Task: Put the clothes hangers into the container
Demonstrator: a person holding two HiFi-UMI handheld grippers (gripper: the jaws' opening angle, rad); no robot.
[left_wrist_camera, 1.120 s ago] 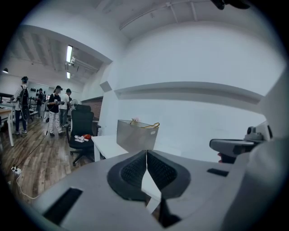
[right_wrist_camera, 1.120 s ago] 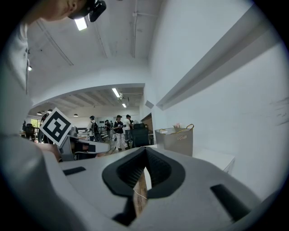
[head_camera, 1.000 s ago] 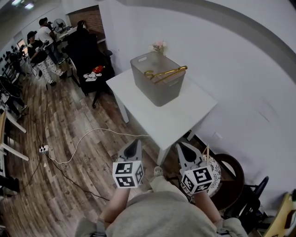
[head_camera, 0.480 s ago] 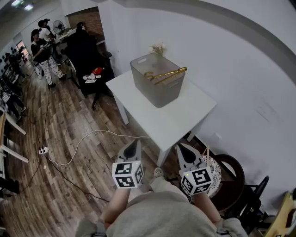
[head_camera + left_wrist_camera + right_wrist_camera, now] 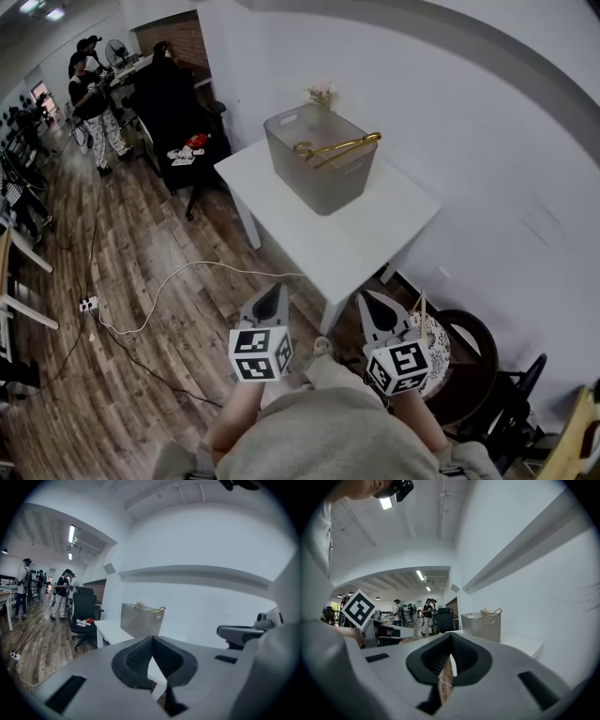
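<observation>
The left gripper and right gripper each have jaws together, empty, held near the body, well apart from the white table. The gold hangers lie in the grey container, ends over its rim. Nothing looks left to load; best to hold the 2 grippers clear

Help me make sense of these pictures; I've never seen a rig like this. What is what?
There is no robot here: a person holds a hand tool in each hand, the left gripper and the right gripper, each with a marker cube. The head view looks down from a camera on the person's head. The two gripper views come from cameras riding on each tool, looking along its jaws. Both are shut and hold nothing. On the white table stands a grey container with gold clothes hangers at its top.
</observation>
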